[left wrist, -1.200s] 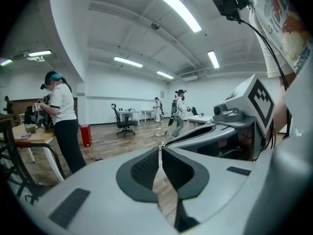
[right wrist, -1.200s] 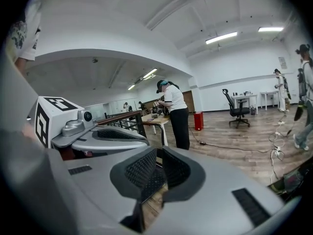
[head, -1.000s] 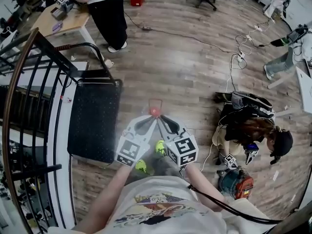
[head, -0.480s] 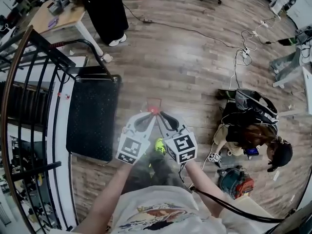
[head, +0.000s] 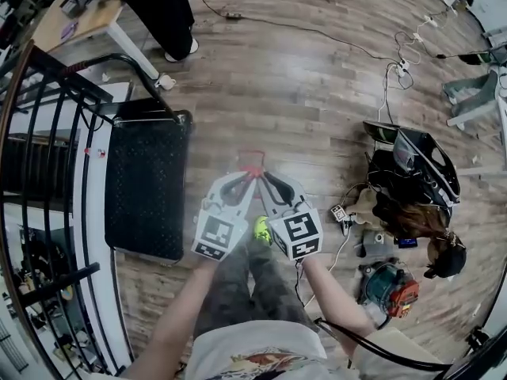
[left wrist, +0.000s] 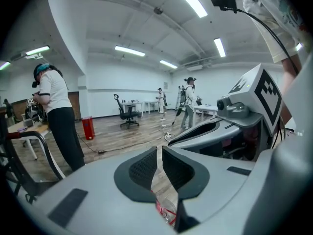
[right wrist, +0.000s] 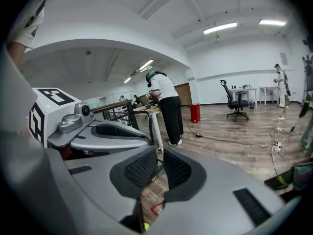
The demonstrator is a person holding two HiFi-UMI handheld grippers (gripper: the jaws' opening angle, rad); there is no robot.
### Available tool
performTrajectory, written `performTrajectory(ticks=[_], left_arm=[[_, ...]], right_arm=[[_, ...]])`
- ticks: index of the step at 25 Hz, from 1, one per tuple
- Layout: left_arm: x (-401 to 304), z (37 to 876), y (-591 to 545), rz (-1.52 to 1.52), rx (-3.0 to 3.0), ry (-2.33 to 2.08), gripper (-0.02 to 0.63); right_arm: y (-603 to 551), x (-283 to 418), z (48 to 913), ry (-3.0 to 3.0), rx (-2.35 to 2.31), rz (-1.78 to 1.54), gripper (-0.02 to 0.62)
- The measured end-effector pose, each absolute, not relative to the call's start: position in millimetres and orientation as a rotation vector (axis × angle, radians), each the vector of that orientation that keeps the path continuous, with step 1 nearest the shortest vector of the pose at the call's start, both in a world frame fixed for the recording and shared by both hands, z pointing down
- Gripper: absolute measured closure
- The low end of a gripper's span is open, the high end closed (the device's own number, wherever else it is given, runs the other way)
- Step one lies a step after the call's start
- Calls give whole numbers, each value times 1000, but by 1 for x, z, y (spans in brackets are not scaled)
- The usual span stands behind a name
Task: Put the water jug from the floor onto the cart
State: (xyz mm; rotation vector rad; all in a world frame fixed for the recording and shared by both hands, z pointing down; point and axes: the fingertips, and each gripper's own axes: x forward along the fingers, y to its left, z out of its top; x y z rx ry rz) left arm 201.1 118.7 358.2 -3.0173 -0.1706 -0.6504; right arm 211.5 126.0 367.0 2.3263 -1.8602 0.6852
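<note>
- A black cart [head: 146, 180] is seen on the wooden floor [head: 317, 85], at 9 o'clock of both grippers.
- The left gripper [left wrist: 159, 153] is held with its fingers clenched together, and nothing is seen between them.
- The water jug [head: 252, 169] is made out only by its red top, just at 12 o'clock of the meeting tips and apart from the cart.
- The right gripper [right wrist: 161, 155] is likewise clenched, with nothing between its fingers.
- A seated person [head: 420, 220] is seen at 3 o'clock.

wooden floor [head: 301, 93]: black cart [head: 146, 184] lies at nine o'clock, loose cables [head: 388, 77] at one, black bags [head: 420, 169] at three.
</note>
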Motion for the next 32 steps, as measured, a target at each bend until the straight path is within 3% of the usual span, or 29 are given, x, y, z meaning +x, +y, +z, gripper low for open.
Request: performTrajectory(ticks=[14, 23, 32], left_arm=[[236, 449, 77, -711, -3044, -118, 589], [249, 523, 53, -796, -3069, -31, 491], [256, 591, 39, -845, -3092, -10, 477]], right_arm=[[89, 247, 459, -1820, 2315, 753, 561], [77, 263, 535, -1740, 2322, 830, 532], [70, 275, 606, -1659, 2318, 879, 489]])
